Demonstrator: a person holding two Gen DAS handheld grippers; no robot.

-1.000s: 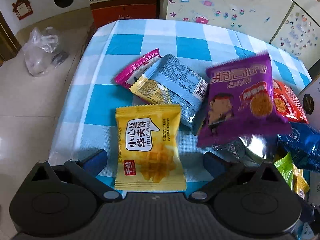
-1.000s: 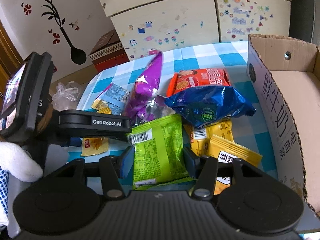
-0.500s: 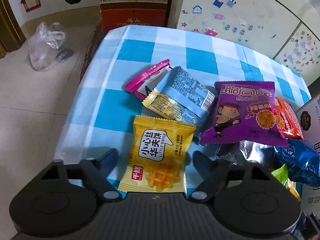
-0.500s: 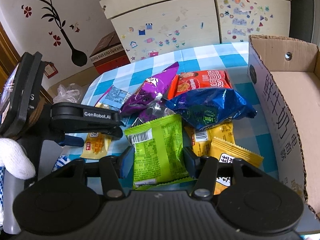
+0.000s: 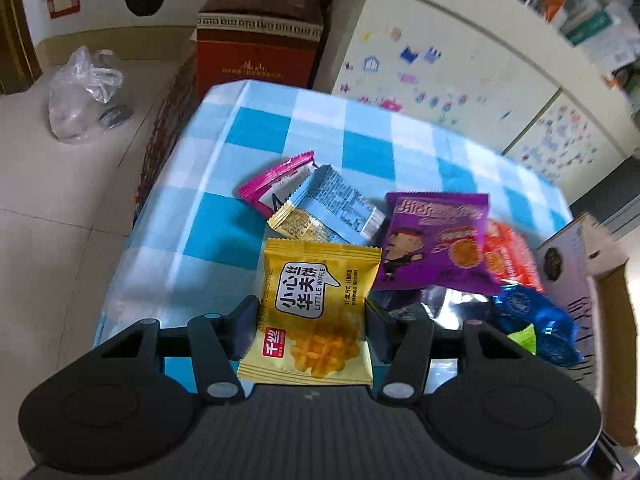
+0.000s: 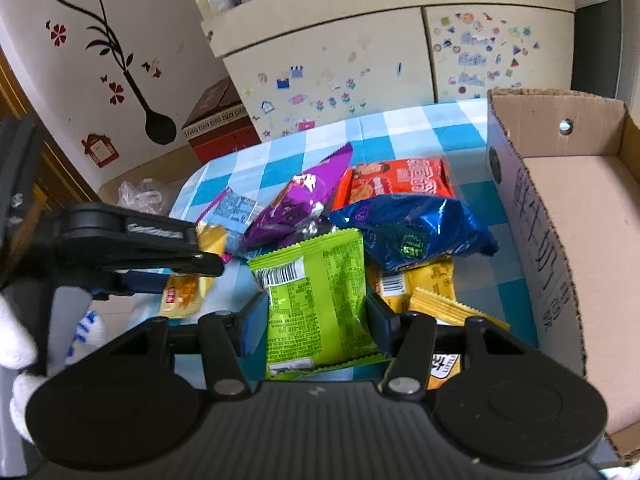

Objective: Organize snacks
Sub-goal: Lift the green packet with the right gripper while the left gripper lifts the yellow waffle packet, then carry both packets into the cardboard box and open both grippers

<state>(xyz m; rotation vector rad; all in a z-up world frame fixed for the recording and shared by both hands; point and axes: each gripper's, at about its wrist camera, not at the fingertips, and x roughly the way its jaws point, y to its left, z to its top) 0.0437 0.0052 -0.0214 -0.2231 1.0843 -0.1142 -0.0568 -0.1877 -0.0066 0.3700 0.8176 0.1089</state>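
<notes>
My left gripper (image 5: pixel 312 322) is shut on a yellow waffle packet (image 5: pixel 316 312) and holds it over the near edge of the blue checked table (image 5: pixel 280 128). My right gripper (image 6: pixel 316 314) is shut on a green snack packet (image 6: pixel 320 296). The left gripper with its yellow packet also shows in the right wrist view (image 6: pixel 180 276). On the table lie a purple bag (image 5: pixel 436 248), a red bag (image 6: pixel 396 182), a blue bag (image 6: pixel 412 236), a light blue packet (image 5: pixel 340 208), a pink packet (image 5: pixel 272 188) and yellow packets (image 6: pixel 432 288).
An open cardboard box (image 6: pixel 588 216) stands at the table's right side, empty inside. A cream cabinet (image 6: pixel 360 52) with stickers stands behind the table. A red-brown box (image 5: pixel 256 48) and a plastic bag (image 5: pixel 80 96) sit on the floor to the left.
My left gripper has closed on the yellow waffle packet and lifted it. The purple bag has dropped flat onto the pile. My right gripper still holds the green packet.
</notes>
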